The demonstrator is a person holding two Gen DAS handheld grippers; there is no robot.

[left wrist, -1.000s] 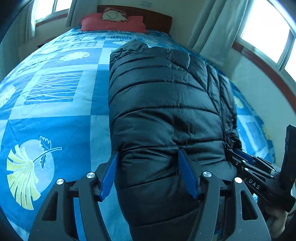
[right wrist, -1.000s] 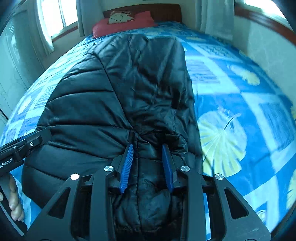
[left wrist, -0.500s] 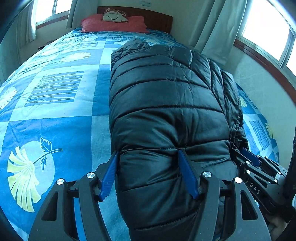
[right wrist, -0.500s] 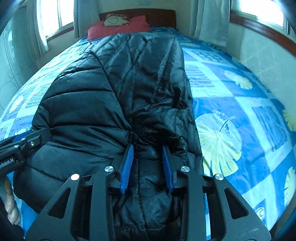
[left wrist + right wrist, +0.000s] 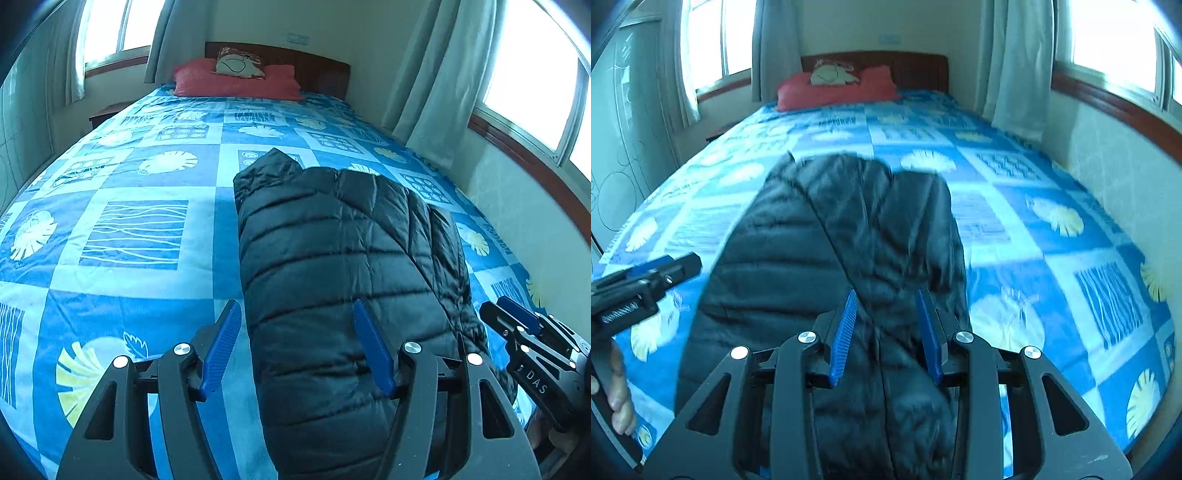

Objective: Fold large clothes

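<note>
Lying lengthwise on the blue patterned bedspread (image 5: 147, 236), the black puffer jacket (image 5: 340, 266) is folded into a long narrow bundle pointing toward the red pillow (image 5: 236, 83) at the headboard. The left gripper (image 5: 299, 343) has its fingers spread wide, straddling the jacket's near left edge; whether they touch the fabric I cannot tell. The right gripper (image 5: 888, 325) has its fingers partly apart with the jacket's near right part between them; an actual pinch cannot be confirmed.
</note>
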